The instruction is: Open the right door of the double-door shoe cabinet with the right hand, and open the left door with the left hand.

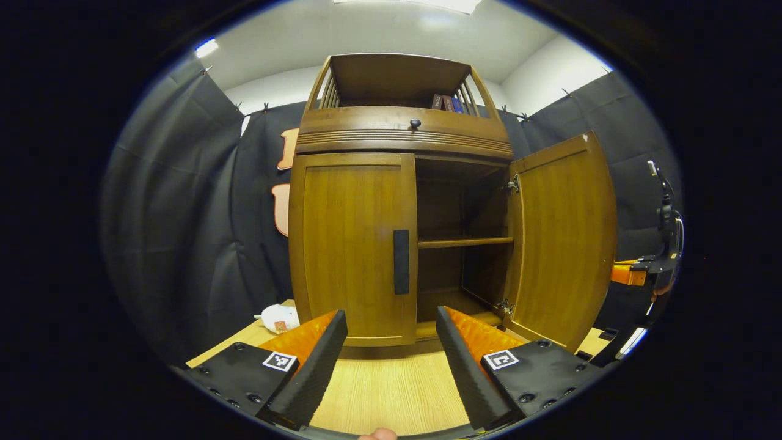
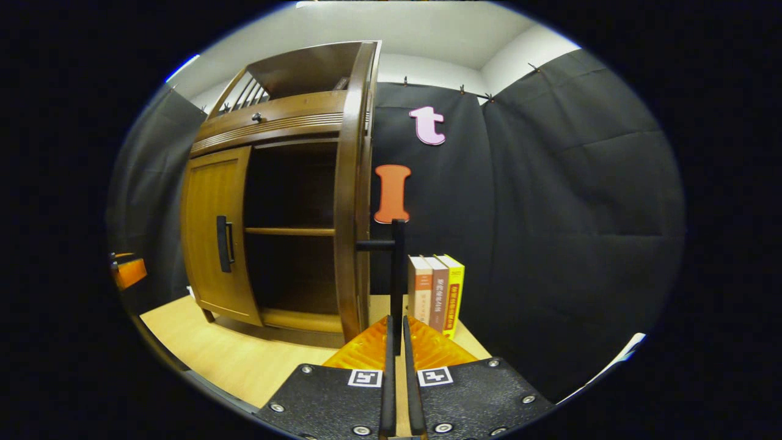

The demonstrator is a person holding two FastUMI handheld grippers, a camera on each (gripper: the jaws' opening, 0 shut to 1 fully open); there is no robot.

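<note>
Right gripper view, your right gripper (image 2: 397,342) clamps the right door's handle (image 2: 398,281) at centre, left gripper (image 1: 391,348) gapes before the closed left door (image 1: 354,244).

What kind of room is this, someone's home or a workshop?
Probably a staged recording booth, not a home: black cloth hangs as walls behind a wooden shoe cabinet on a pale tabletop, with a few books beside it.
</note>
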